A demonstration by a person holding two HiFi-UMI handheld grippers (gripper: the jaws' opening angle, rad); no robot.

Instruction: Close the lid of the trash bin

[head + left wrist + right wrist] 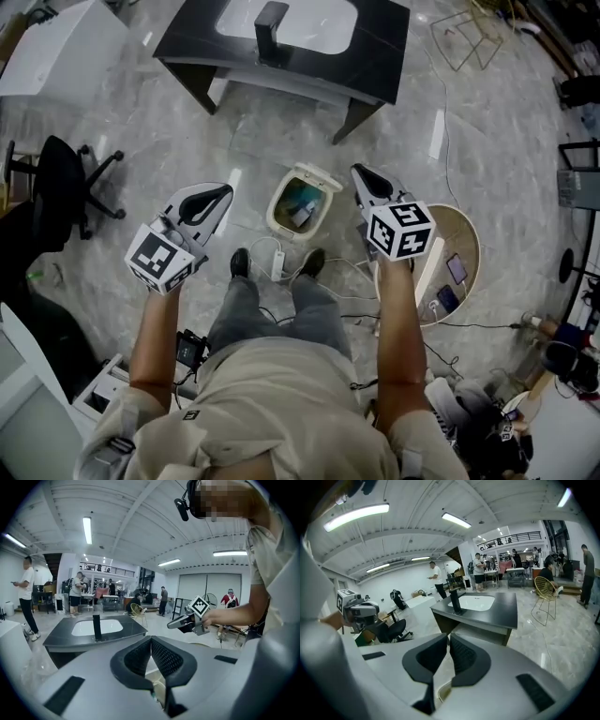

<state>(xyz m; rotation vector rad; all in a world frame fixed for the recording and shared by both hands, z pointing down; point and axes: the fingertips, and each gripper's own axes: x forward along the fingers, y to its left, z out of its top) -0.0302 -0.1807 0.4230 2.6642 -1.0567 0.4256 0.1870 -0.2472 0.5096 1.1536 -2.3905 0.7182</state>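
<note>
A cream trash bin [281, 217] stands on the marble floor just ahead of the person's shoes, its top open and dark contents showing inside. Its lid [317, 176] is tipped back at the far rim. My left gripper [223, 192] hangs to the bin's left, held high above the floor, shut and empty. To the bin's right my right gripper [359, 174] is likewise shut and empty. In the left gripper view the pads [161, 656] meet, and a bit of bin rim [157, 682] shows below them. A sliver of the rim [442, 693] also shows under the right gripper's pads [461, 657].
A black table with a white sink basin [281, 42] stands beyond the bin. An office chair [56, 187] is at the left. A round wooden table [466, 234] with phones on it sits at the right. A power strip [278, 262] and cables lie between the person's shoes.
</note>
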